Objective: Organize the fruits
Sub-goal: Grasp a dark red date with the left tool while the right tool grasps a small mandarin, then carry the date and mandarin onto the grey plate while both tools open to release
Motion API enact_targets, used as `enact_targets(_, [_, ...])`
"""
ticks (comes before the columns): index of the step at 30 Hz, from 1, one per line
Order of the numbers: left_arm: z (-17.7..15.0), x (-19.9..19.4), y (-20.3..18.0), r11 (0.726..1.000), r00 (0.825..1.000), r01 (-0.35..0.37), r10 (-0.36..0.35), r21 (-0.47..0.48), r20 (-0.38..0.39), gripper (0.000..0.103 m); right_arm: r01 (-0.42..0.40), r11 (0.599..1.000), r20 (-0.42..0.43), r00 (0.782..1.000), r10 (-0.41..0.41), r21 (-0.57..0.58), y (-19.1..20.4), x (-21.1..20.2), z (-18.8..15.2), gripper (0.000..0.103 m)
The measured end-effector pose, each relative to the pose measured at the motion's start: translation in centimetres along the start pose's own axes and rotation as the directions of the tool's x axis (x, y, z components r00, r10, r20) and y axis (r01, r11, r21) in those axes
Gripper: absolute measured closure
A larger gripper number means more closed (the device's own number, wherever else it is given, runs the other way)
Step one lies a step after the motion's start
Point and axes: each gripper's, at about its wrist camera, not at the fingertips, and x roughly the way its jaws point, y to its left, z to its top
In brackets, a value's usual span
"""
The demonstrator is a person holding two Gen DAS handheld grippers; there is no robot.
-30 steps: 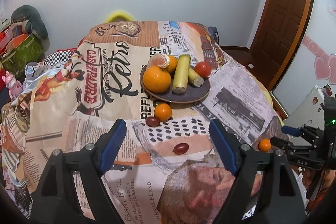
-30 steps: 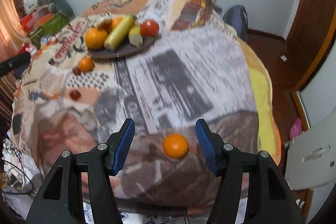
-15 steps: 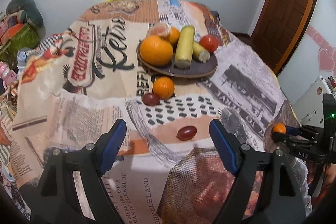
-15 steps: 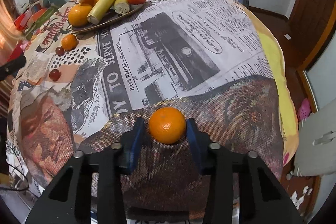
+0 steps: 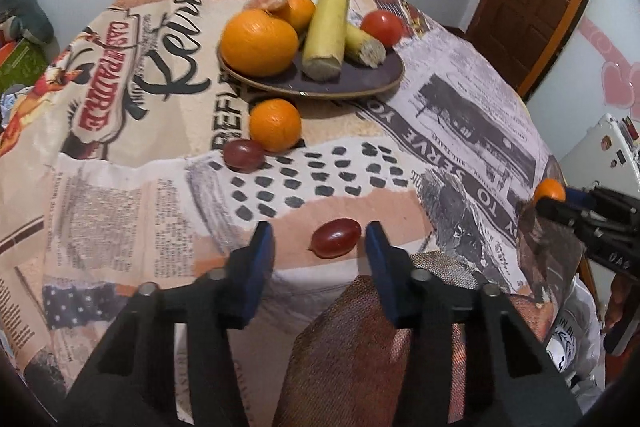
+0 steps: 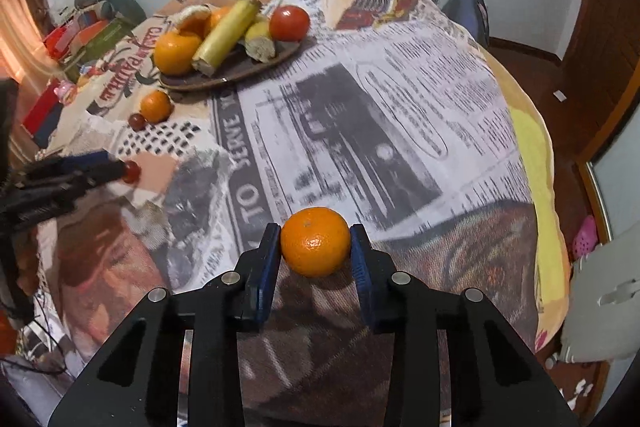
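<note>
Fingers (image 6: 269, 259) of the right gripper (image 6: 315, 259) clamped a mandarin (image 6: 315, 242) near the table's (image 6: 400, 75) front edge.
Left gripper (image 5: 319, 259) fingers stood apart, flanking a red grape (image 5: 336, 238) without contact.

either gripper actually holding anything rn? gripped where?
Right gripper is shut on the mandarin, pads on its two sides. Left gripper is open around the grape, not touching it.
</note>
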Motion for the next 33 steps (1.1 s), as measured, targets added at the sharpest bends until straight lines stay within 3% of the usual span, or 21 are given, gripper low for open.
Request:
enact_targets(7, [0.1,1.2,-0.5,1.0,1.0,0.018,-0.018,0.004,-0.012,0.076,-0.019,1.0,0.009,1.0,0.019,-0.013,0.5,0.3,0.8,0.071])
enact_targets(17, [1.1,0.0,0.0,1.0,1.0,0.015,-0.014,-0.004,0.017,0.077,-0.038,0.998,0.041,0.998,0.04,-0.04,1.3,0.5,2.8,0.071])
enact_targets(33, [6.3,-1.8,0.5,1.0,0.993,0.017,-0.016,-0.006,0.12,0.077,-0.07,0.993,0.125,0.989,0.082,-0.098,3.2,1.0,8.3,0.071])
